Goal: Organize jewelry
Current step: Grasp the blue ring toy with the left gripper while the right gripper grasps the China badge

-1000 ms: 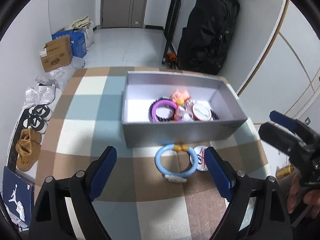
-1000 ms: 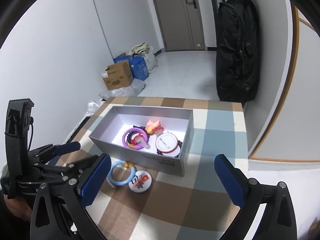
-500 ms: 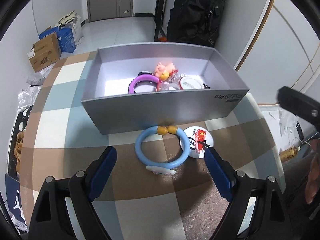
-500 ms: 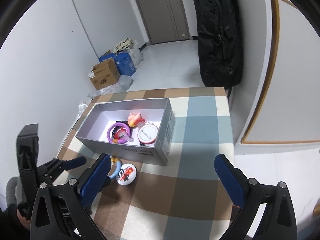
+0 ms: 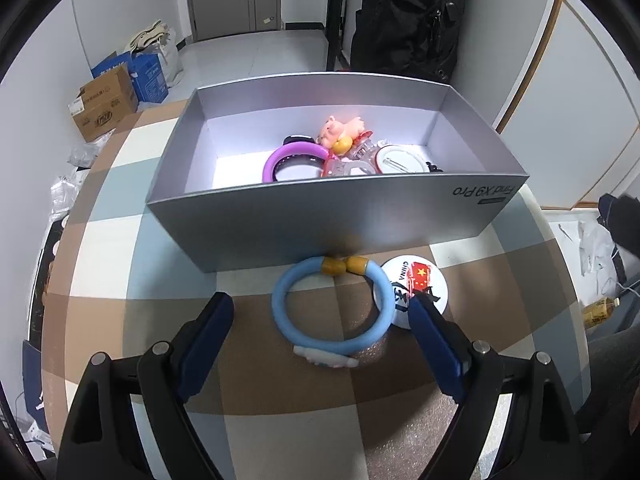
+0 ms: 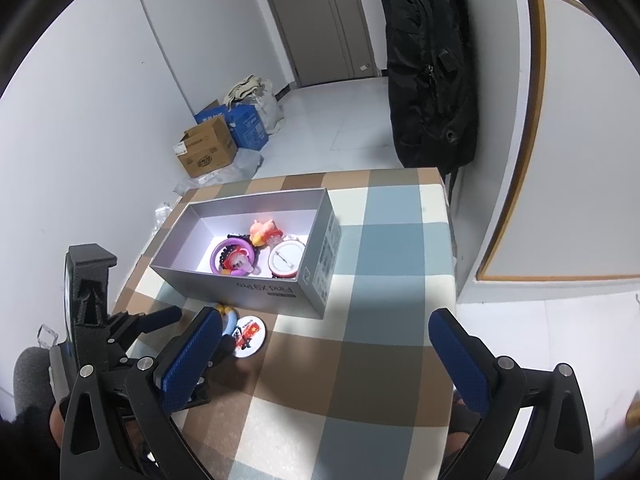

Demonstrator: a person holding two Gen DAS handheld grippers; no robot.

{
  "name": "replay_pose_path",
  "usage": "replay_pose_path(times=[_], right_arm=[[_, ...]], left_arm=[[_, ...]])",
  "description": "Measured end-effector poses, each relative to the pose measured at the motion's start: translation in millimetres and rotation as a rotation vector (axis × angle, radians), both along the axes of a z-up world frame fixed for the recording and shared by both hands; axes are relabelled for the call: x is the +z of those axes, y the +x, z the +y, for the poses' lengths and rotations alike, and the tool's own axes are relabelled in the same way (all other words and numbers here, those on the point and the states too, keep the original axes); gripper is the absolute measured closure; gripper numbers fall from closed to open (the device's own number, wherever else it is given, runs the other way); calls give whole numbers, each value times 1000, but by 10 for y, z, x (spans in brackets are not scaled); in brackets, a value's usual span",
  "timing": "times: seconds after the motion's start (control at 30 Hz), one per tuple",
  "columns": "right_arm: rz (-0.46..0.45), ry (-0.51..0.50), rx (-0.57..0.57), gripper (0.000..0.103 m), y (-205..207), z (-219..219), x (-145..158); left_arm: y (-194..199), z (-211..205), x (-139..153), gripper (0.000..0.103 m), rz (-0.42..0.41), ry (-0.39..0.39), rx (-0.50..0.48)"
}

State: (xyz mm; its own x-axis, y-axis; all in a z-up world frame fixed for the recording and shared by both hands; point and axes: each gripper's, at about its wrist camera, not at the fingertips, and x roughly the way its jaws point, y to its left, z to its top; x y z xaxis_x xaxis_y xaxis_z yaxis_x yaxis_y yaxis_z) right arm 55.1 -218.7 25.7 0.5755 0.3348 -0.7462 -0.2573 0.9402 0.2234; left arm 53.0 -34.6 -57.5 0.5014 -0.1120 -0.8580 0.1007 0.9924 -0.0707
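Checked tablecloth [image 5: 100,264] carried the grey box [image 5: 320,220], which held a purple bangle [image 5: 294,152], pink pig charm [image 5: 340,130] and white badge [image 5: 400,160]. Blue bracelet [image 5: 332,312] lay just in front of the box, touching a flag badge [image 5: 416,280]. Left gripper [image 5: 320,320] was spread wide around the bracelet with nothing gripped; right gripper [image 6: 324,344] was also wide, holding nothing.

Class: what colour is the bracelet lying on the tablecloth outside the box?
Light blue bracelet, amber beads; left wrist view.

Matte grey cardboard box [image 5: 336,216]; smooth rubbery-looking blue bracelet [image 5: 332,316]; glossy badge [image 5: 416,284]; checked cloth tabletop [image 5: 288,432], bottom of frame.
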Motion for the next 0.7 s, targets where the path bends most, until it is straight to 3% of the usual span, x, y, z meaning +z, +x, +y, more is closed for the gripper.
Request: replay_pose_path(times=[0.07, 0.17, 0.53, 0.7], right_arm=[[6, -3, 4, 0, -16, 13, -8], [4, -14, 12, 0, -27, 31, -16], [10, -18, 10, 0, -14, 82, -37], [14, -30, 8, 0, -5, 109, -63]], left_arm=[[11, 19, -1, 27, 10, -46, 1], [47, 36, 21, 45, 6, -51, 1], [25, 82, 27, 45, 21, -79, -41], [35, 162, 36, 45, 36, -136, -33]])
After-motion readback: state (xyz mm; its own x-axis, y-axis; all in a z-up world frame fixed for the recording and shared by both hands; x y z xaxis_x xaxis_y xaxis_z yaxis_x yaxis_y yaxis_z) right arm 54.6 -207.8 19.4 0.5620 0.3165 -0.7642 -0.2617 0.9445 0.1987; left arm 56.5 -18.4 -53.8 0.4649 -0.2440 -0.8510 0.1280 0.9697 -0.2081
